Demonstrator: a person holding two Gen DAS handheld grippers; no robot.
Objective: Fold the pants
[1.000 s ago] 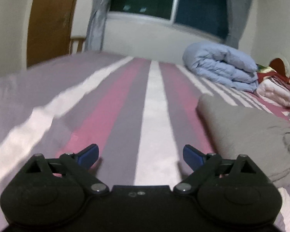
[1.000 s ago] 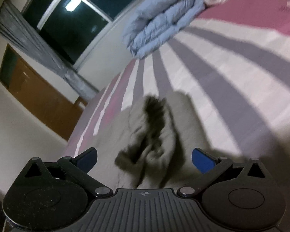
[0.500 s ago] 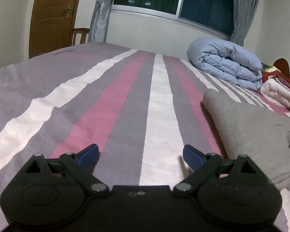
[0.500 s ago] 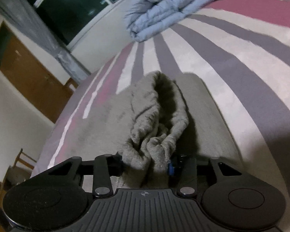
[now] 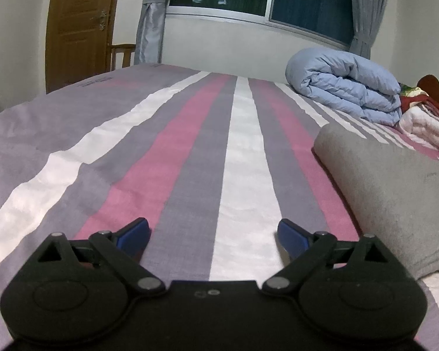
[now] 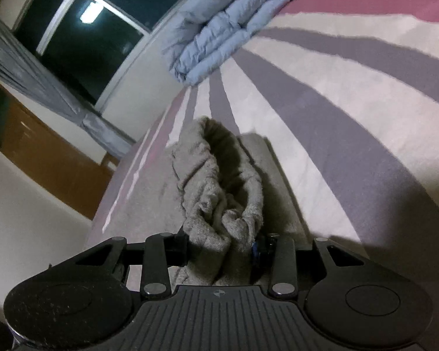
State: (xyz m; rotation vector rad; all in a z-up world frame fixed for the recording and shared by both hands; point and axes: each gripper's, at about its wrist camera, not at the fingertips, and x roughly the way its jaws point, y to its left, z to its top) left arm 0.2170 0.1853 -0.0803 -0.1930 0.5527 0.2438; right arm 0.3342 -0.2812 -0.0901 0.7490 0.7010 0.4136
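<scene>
Pants (image 6: 219, 193), grey and fleecy, are lying on the striped bed (image 5: 190, 152), spreading as a broad flat layer with one bunched, tube-like portion rising off it toward the right tongs (image 6: 221, 245). Beyond them a rolled blue duvet (image 5: 342, 84) is sitting near the window wall, well apart from the work. In the left wrist view the same pants (image 5: 395, 193) are showing as a folded slab off to the right of the left tongs (image 5: 212, 234), with bare stripes between.

Right tongs are gripping: the jaws have just been closing and are now standing partly drawn in, pressing on a thick gather of pants cloth that fills the gap between them. Left tongs are standing wide apart over the bedspread with nothing between the blue pads.

For the coming fold, the relation that counts is that the garment's long axis is running straight away from the right tongs, toward the duvet, so the held end looks set to be carried along that line; the right hand is plainly the nearer one, the left being beside the pants rather than on them.

Which end is held, waistband or cuffs, is hard to make out, and the near edge is hidden under the tongs' body
</scene>
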